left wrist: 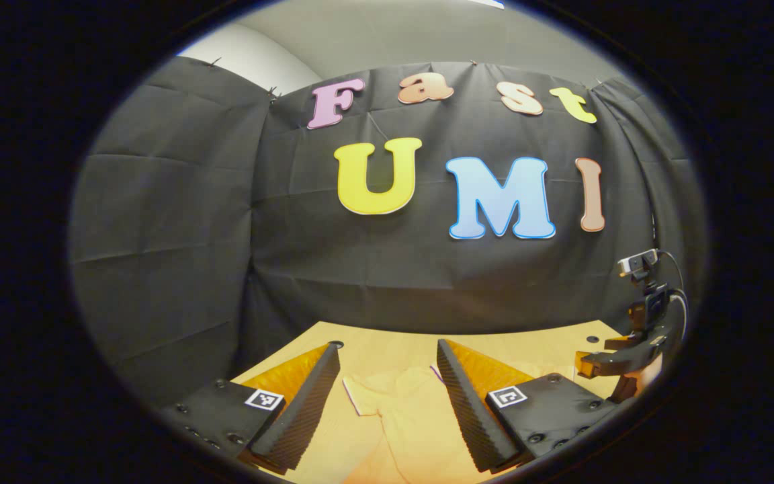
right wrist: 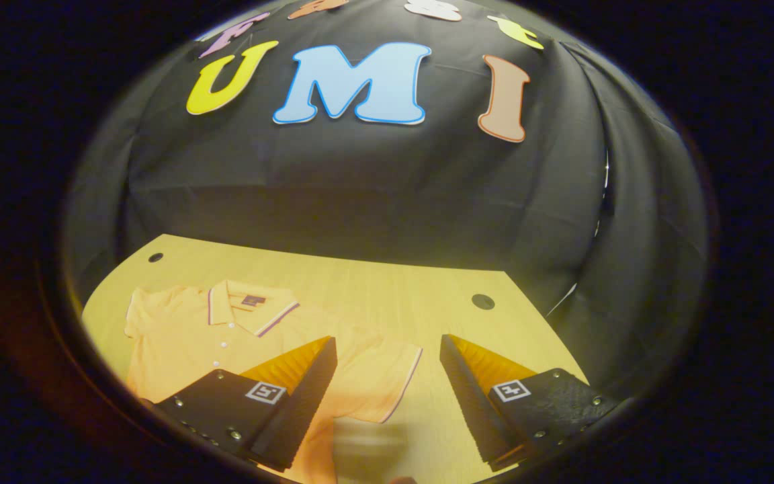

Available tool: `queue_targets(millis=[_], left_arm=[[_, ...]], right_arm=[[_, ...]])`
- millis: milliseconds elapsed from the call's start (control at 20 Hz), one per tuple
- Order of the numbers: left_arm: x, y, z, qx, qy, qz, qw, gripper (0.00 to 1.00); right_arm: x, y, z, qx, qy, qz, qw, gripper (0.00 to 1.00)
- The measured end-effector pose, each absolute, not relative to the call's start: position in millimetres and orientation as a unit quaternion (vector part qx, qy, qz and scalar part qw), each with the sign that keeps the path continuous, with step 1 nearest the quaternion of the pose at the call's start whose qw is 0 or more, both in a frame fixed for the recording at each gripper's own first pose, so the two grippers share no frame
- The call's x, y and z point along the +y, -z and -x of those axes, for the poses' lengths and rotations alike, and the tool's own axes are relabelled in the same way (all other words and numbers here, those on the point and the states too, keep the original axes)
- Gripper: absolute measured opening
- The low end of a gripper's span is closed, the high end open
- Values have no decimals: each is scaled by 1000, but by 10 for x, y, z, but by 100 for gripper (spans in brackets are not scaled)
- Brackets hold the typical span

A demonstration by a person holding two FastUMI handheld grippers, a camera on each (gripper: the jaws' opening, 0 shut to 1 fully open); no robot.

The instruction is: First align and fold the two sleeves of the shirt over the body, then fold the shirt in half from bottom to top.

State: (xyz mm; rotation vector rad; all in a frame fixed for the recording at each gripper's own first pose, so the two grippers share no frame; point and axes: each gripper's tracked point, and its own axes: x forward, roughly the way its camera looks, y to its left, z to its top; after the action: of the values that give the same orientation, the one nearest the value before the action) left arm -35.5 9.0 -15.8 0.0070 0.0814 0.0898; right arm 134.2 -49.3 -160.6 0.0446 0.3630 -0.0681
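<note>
Right now the shirt (right wrist: 226, 336) lies flat on the wooden table (right wrist: 373, 296), collar toward the booth wall, both sleeves spread out to the sides and nothing folded. The right gripper (right wrist: 387, 396) hangs above the sleeve (right wrist: 380, 383) on its side with its jaws wide apart and nothing between them. In the left gripper view, the left gripper (left wrist: 387, 403) is also wide open and empty, poised over the other sleeve (left wrist: 367, 393).

The main risk, as I judge it, is a poor pinch. If a gripper closes on the sleeve hem together with the body cloth beneath, the whole shirt may drag and bunch instead of folding. A shallow grab at the hem could slip out mid-lift. Uneven pulls by the two hands could skew the shirt on the smooth table.
</note>
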Motion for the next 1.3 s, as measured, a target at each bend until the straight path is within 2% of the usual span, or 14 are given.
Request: queue_targets(millis=[500,800,1000,1100,1150,1200,1250,1300], left_arm=[[93,191,442,58,-47,5,997,94],[79,265,414,65,-45,19,997,94],[90,284,383,66,-46,21,997,94],[76,297,388,66,-44,24,997,94],[70,310,387,67,-43,25,997,94],[69,321,383,67,-43,25,997,94],[69,319,386,66,-42,25,997,94],[82,318,396,65,-43,24,997,94]], right_arm=[[-710,2499,-1808,278,76,-51,956,96],[-687,2793,-1954,319,67,-95,941,96],[-655,2800,-1976,321,54,-116,938,96],[-625,2822,-2007,320,52,-116,939,86],[-620,2814,-2005,320,51,-117,939,67],[-625,2808,-1995,321,49,-119,938,61],[-626,2796,-1990,323,47,-123,937,43],[-614,2790,-1987,324,47,-128,936,35]])
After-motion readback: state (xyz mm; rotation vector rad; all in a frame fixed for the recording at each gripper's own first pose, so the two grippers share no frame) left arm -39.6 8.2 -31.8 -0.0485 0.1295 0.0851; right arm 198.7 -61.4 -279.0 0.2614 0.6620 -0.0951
